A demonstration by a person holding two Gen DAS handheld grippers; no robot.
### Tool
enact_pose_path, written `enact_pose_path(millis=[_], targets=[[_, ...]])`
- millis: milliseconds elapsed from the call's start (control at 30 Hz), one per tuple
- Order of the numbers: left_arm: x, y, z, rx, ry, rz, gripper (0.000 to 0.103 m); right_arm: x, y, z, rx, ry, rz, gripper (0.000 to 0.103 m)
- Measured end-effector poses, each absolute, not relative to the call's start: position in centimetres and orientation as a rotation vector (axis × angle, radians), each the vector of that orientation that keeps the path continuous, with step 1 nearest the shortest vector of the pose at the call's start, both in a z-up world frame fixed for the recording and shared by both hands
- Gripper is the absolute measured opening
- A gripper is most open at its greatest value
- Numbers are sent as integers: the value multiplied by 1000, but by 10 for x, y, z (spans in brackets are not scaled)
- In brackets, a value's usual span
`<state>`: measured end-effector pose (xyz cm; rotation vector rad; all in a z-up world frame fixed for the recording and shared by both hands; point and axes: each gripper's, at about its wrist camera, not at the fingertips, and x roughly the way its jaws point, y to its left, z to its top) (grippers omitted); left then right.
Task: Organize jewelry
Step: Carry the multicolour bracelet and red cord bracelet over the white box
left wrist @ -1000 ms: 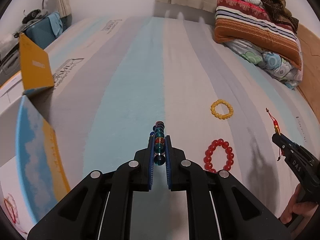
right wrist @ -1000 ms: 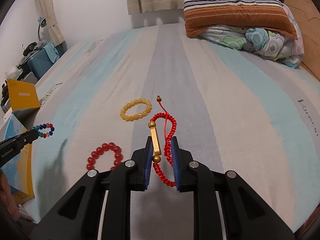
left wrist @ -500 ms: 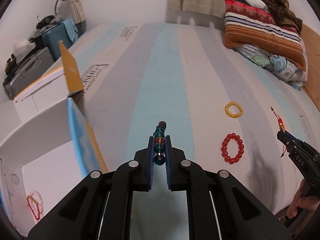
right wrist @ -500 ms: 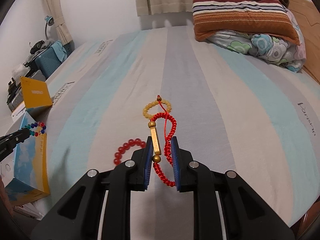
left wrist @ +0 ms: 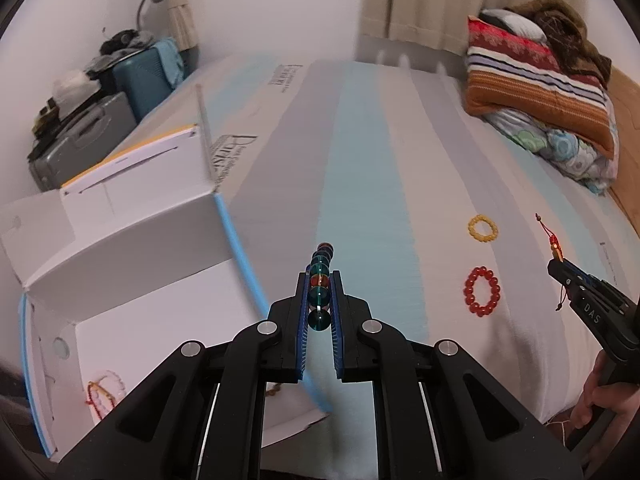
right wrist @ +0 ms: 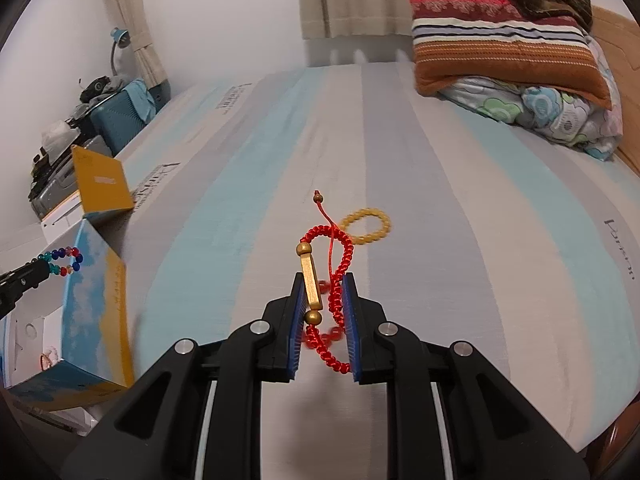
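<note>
My left gripper is shut on a multicoloured bead bracelet, held in the air beside the open white box at the bed's left edge; it also shows in the right wrist view. My right gripper is shut on a red braided cord bracelet with a gold bar, held above the bed. A yellow bead bracelet and a red bead bracelet lie on the striped bed. Inside the box lies a thin red string bracelet.
The striped bedsheet fills the middle. A striped pillow and floral bedding lie at the far right. The box's yellow flap stands up. Suitcases and a lamp stand beyond the bed's left side.
My left gripper has moved left with the bead bracelet, so the open box now fills the left of its view. My right gripper has shifted left with the red cord bracelet.
</note>
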<state>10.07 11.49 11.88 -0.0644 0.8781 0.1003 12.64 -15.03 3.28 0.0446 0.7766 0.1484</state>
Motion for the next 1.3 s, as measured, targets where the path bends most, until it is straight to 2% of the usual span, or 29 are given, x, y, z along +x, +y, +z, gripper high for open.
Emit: enact_pose_path(millis=[733, 1300], targets=[[25, 243, 105, -191, 873, 278, 9, 102, -31, 58, -51, 748, 298, 17], [-32, 332, 90, -266, 875, 438, 9, 62, 107, 64, -158, 743, 506, 17]])
